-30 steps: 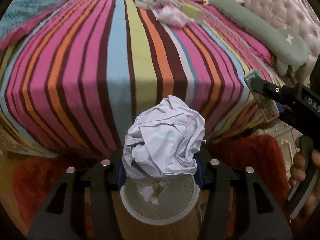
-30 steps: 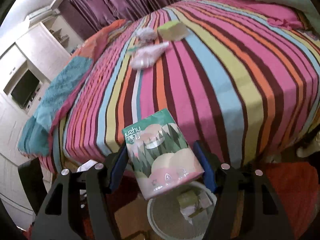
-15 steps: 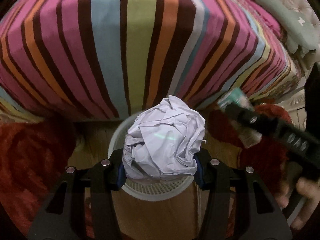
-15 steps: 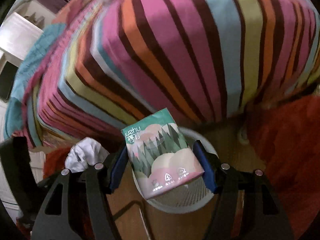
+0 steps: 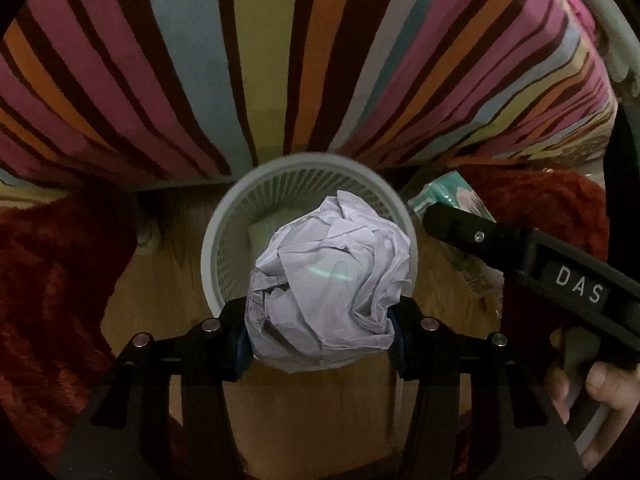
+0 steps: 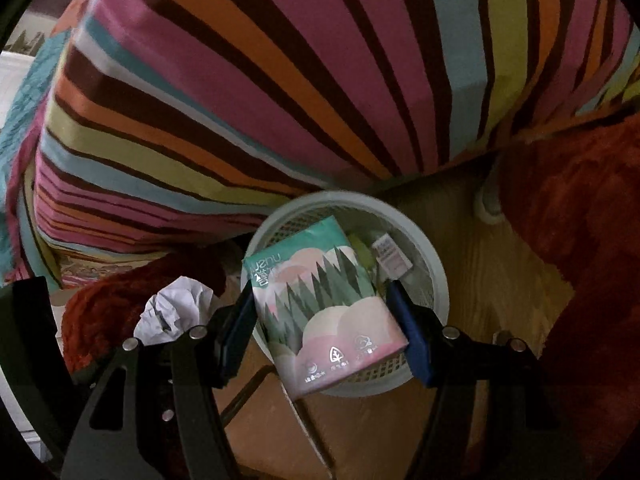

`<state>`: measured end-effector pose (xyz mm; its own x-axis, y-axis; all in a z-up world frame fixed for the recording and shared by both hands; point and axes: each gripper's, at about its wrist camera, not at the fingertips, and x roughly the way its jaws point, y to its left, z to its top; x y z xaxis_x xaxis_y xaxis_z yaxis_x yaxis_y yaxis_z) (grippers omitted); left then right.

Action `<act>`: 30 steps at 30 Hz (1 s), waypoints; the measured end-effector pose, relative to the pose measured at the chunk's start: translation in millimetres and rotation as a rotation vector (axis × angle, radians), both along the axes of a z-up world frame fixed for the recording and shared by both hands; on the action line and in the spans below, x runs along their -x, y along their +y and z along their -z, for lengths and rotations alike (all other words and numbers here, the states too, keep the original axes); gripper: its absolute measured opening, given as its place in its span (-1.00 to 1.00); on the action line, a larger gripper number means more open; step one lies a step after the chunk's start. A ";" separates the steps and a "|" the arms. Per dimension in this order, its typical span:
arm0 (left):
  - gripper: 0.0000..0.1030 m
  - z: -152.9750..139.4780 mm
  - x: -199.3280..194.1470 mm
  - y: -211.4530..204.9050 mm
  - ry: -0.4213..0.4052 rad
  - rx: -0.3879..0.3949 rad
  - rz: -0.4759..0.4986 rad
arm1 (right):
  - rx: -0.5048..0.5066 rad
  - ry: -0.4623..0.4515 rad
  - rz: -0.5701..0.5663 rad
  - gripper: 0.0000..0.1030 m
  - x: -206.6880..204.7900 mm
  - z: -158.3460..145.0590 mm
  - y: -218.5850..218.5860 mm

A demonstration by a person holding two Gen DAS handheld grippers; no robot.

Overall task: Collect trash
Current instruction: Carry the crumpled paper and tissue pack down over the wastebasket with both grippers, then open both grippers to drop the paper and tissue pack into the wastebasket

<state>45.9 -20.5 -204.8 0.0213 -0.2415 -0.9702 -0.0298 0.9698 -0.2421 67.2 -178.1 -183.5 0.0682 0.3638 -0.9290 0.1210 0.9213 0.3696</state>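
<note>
While both grippers pointed steeply down over the basket (image 5: 224, 216), we saw each one clamped on a piece of trash. The left gripper (image 5: 320, 330) stood partly closed, its blue pads pinching a crumpled paper ball (image 5: 328, 288) from either side; the ball bulged past the fingers and hung directly above the basket's mouth. The right gripper (image 6: 326, 328) was likewise partly closed, squeezing a tissue pack (image 6: 324, 304) between its blue pads.

The pack's long axis ran away from the gripper, tilted a little left in the right wrist view, its far end reaching over the basket's opening and its near end with the small printed symbols towards the camera. The ball had no clear long axis.

We counted one basket, standing on the wood floor (image 5: 304, 420) right against the striped bed (image 5: 280, 60), one paper ball and one tissue pack. A few scraps (image 6: 390, 258) lay inside the basket, too dim to count. Red rug (image 5: 48, 288) lay on both sides of it. From the left wrist view, we saw the right gripper and the hand (image 5: 592, 392) holding it.
</note>
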 end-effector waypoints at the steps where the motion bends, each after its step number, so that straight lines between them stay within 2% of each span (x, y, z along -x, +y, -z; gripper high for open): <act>1: -0.01 4.8 0.0 -0.3 0.021 0.001 -0.003 | -0.001 0.011 0.000 0.20 2.0 2.5 0.7; 10: -0.01 32.1 -1.9 2.1 0.147 0.009 -0.033 | 0.001 0.125 -0.020 0.20 3.9 29.8 6.0; 26: 0.00 69.9 -3.6 -3.1 0.272 -0.044 -0.023 | 0.014 0.248 -0.018 0.20 5.1 64.4 10.0; 29: 0.06 73.5 -4.0 -1.9 0.286 -0.066 -0.031 | 0.014 0.264 -0.005 0.22 5.1 68.6 9.6; 30: 0.14 76.0 -4.9 -0.8 0.293 -0.068 -0.034 | 0.011 0.271 0.002 0.22 5.2 70.8 8.9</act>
<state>50.8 -21.3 -280.8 -0.2547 -0.1794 -0.9502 -0.1211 0.9808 -0.1528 62.0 -169.1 -254.3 -0.1830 0.3533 -0.9175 0.2157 0.9249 0.3131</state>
